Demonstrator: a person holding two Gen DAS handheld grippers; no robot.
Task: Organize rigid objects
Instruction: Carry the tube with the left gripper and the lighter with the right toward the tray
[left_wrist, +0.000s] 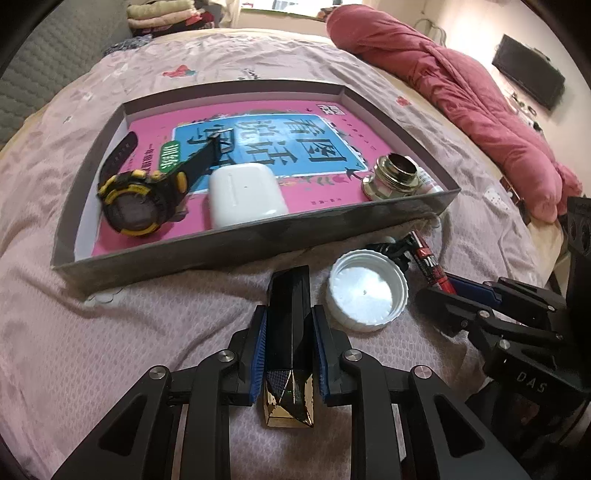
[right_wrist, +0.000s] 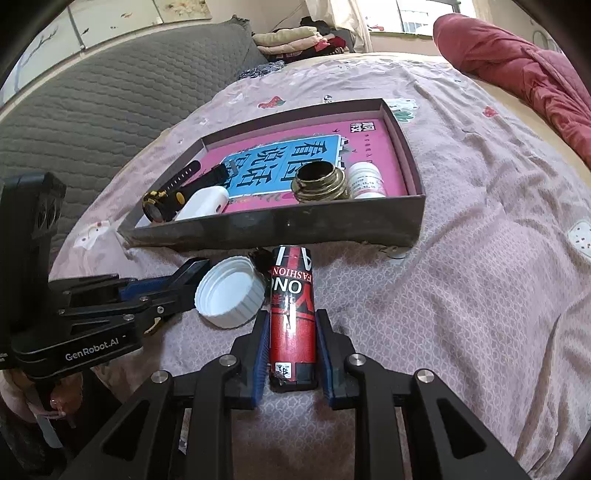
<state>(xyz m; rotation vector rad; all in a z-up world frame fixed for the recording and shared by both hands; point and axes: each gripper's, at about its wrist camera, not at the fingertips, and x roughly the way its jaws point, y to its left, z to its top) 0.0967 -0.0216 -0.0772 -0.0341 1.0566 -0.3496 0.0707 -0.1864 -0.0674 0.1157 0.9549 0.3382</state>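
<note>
Left wrist: one watch (left_wrist: 136, 199), one cap (left_wrist: 364, 291).

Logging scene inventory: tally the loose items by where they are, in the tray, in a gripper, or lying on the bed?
In the tray: 4 (watch, white earbud case, metal fitting, white bottle)
Held in a gripper: 2 (black-and-gold case in left gripper, red tube in right gripper)
On the bed: 2 (white lid, small dark object)
Total: 8

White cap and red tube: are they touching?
Cannot tell. In the right wrist view the white cap edge meets the red tube outline, but neither view shows plain contact or a gap; a dark item sits between them further back.
</note>
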